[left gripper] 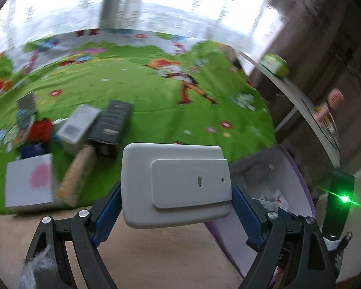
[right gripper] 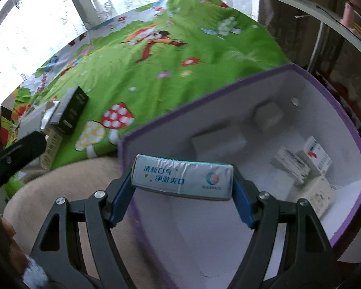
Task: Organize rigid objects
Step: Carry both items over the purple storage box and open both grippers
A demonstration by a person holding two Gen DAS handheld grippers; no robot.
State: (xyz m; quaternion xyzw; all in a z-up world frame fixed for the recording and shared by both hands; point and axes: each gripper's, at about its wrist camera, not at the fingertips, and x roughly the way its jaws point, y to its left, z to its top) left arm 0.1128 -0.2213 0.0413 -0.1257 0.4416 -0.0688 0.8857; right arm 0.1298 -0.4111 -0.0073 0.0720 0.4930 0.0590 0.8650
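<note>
My left gripper (left gripper: 177, 192) is shut on a flat white plastic device (left gripper: 175, 183) with a raised back plate, held crosswise above the beige edge of the bed. My right gripper (right gripper: 183, 183) is shut on a long white toothpaste box (right gripper: 183, 179) with blue print, held over the near rim of a purple storage box (right gripper: 344, 110) with a white inside. Several small boxes (right gripper: 310, 163) lie in that purple box (left gripper: 298, 168). On the green cartoon sheet (left gripper: 156, 91) lie a black box (left gripper: 113, 122), a grey box (left gripper: 77, 125), a tan box (left gripper: 77, 175) and a white box with a pink spot (left gripper: 30, 183).
A white round table (right gripper: 325, 12) stands at the right with a green box (left gripper: 275, 63) and a pink object (left gripper: 332, 103) on it. A black tracker with a green light (left gripper: 340, 200) belongs to the other gripper. A window lies beyond the bed. A black box (right gripper: 72, 113) lies at the left.
</note>
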